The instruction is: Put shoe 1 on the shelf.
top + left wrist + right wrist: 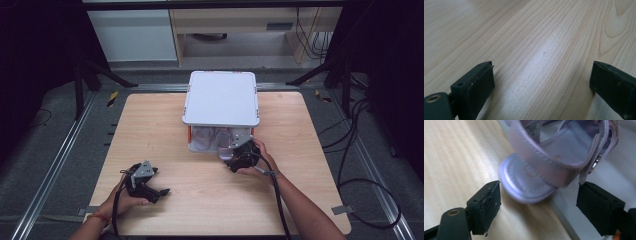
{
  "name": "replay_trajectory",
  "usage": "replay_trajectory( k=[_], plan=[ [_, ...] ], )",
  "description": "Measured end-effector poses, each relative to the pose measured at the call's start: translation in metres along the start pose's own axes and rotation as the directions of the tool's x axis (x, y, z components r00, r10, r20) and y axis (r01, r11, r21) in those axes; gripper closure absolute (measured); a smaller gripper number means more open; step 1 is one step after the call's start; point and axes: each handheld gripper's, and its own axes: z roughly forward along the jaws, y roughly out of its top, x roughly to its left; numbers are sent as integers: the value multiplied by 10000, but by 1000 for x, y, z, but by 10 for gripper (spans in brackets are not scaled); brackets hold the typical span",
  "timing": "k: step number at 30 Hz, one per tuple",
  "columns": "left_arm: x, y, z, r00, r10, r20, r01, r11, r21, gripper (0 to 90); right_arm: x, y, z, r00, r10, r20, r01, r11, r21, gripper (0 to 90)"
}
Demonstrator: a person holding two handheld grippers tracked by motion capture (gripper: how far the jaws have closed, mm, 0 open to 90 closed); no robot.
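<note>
A pale lilac sandal (536, 170) lies with its rounded end hanging over the front edge of a white box (220, 97), out above the wooden desk (200, 190). In the right gripper view the sandal sits between and just beyond the two black fingers (486, 205) of the right gripper (541, 206), which stand wide apart. The left one is just beside the sole's rim, and the right one lies just under the hanging end of the buckled strap (594, 162); whether either touches cannot be told. Nothing is gripped.

From the high view the right gripper (243, 155) is held at the box's open front, where the sandal (225, 142) and a second pale shape beside it show under the white lid.

The left gripper (145, 182) is low over the desk's near left part, well apart from the box. In its own view its fingers (477, 85) are spread wide over bare wood grain (536, 50), with nothing between them.
</note>
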Motion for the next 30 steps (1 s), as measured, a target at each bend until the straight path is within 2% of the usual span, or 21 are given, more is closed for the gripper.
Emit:
replay_trajectory(
  k=[5,11,14,18,25,28,30],
  plan=[
    [0,0,0,10000,8,12,-8,10000,0,45,-2,5,11,9994,-42,-345,46,9999,115,199],
    [0,0,0,10000,27,30,-27,10000,1,45,-8,10,16,9990,54,-434,-64,9997,-234,201],
    [0,0,0,10000,28,29,-28,10000,0,45,-10,14,20,9990,193,-401,-202,9996,-208,195],
    [0,0,0,10000,30,31,-30,10000,0,45,-13,19,24,9992,342,-213,-352,9982,-477,194],
    [0,0,0,10000,45,38,-45,10000,0,44,-19,20,37,9990,415,164,-411,9988,-248,168],
    [0,0,0,10000,31,56,-31,10000,-1,44,-19,17,38,9965,829,131,-826,9964,-213,151],
    [0,0,0,10000,56,58,-56,10000,2,44,-20,15,35,9964,810,244,-804,9965,-221,154]
  ],
)
